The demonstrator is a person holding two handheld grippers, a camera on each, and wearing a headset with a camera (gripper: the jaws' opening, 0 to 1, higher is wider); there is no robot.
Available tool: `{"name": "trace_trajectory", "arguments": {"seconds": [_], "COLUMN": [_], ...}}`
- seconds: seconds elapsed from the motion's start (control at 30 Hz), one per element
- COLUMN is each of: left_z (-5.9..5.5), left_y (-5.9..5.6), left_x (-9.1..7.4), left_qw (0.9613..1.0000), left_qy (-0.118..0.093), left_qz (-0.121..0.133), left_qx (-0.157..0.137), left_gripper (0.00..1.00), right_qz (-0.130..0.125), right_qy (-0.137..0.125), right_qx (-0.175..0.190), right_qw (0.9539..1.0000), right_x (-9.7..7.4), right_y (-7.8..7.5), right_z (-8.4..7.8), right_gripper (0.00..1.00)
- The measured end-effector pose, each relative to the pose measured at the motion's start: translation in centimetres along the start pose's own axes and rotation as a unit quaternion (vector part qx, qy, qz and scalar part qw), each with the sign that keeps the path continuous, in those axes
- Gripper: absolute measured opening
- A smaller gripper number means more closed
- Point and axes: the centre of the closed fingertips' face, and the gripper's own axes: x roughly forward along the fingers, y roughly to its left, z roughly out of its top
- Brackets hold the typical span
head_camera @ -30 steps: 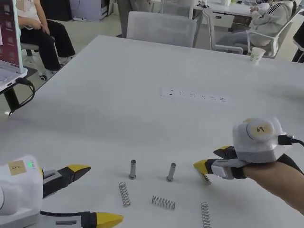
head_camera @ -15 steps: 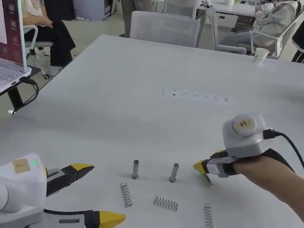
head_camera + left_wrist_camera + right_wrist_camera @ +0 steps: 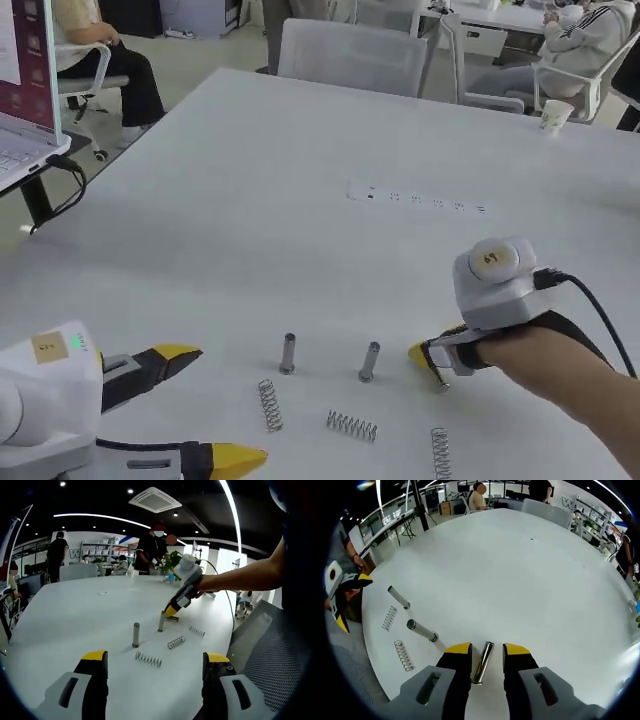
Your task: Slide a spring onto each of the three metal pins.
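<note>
- Since 1.0 s ago, head view: the right gripper [image 3: 430, 360] has rolled more upright over the third pin [image 3: 438, 379]. The first pin [image 3: 288, 354], second pin [image 3: 369, 361] and 3 springs [image 3: 351, 426] are unmoved on the table [image 3: 300, 200]. The left gripper [image 3: 210, 405] gapes wide, empty.
- Left gripper view: its own jaws stand wide apart above the table, touching nothing. The springs lie beyond them.
- Right gripper view: the jaws are narrow with the third pin between them. A sliver of table shows on each side.
</note>
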Motion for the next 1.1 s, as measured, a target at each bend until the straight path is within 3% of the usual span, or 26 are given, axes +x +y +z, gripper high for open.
{"name": "trace_trajectory", "arguments": {"seconds": [0.47, 1.1], "left_z": [-0.05, 0.21], "left_y": [0.23, 0.54], "left_x": [-0.3, -0.78], "left_qw": [0.9999, 0.9999], "left_qy": [-0.005, -0.007], "left_qz": [0.004, 0.01], "left_qx": [-0.009, -0.009], "left_gripper": [0.73, 0.73], "right_qz": [-0.018, -0.012], "right_qy": [0.023, 0.048], "right_qx": [-0.008, 0.003], "right_qw": [0.9995, 0.9988], "right_x": [0.62, 0.67], "right_y": [-0.1, -0.11], "right_z": [-0.54, -0.72], "right_gripper": [0.15, 0.06]}}
